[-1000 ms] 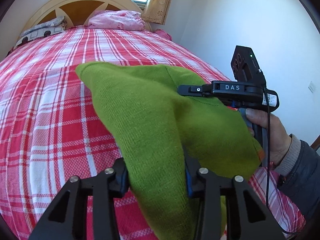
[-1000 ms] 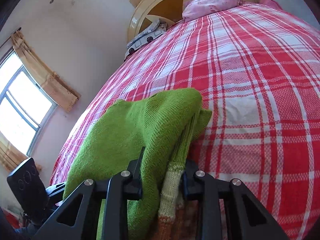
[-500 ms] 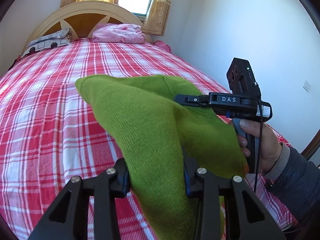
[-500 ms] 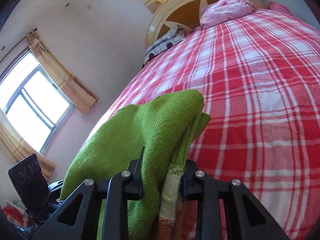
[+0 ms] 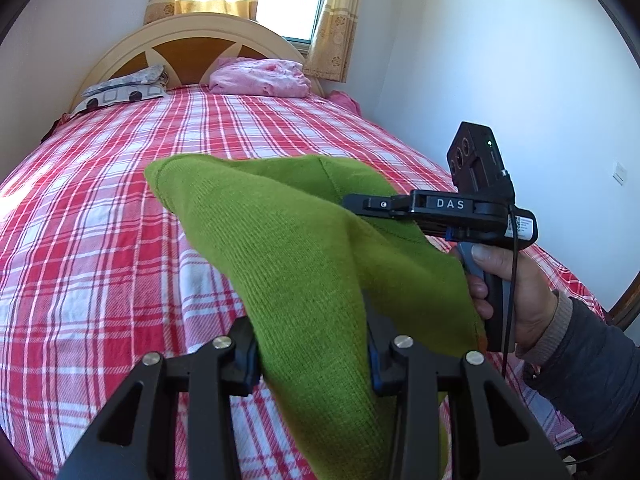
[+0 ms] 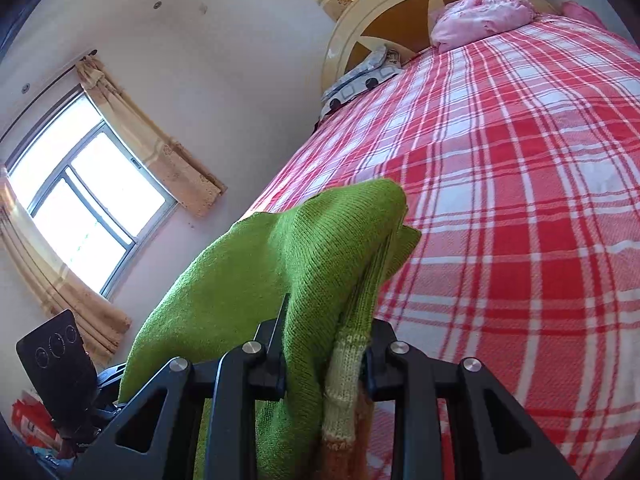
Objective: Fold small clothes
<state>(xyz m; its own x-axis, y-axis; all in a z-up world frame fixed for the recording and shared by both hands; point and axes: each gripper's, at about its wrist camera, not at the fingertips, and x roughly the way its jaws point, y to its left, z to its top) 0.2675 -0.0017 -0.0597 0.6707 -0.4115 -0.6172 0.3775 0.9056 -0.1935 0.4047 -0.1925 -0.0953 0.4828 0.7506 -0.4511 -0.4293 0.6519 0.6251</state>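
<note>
Red-and-white checked cotton covers the bed (image 5: 100, 240), which fills most of both views; its woven plaid lies flat and smooth. White walls enclose the room. One arched headboard (image 5: 188, 44), cream frame with brown wood panels, stands at the far end. Two windows are visible: one behind the headboard in the left wrist view, one on the side wall (image 6: 84, 208) in the right wrist view, each flanked by tan patterned curtains (image 5: 332, 20). Two pillows lie against the headboard: one grey-and-white patterned pillow (image 5: 124, 88) at left, one crumpled pink pillow (image 5: 260, 78) at right.

One green knitted garment (image 5: 288, 248), fine ribbed, hangs above the bed between both tools, apart from the cover. Its cuff shows a pale band and an orange band (image 6: 340, 400).

The left gripper (image 5: 310, 354) has its black fingers pinching a fold of the garment. The right gripper (image 6: 326, 360), labelled DAS and held by the right hand (image 5: 516, 280), has its fingers clamped on the bunched sleeve edge.
</note>
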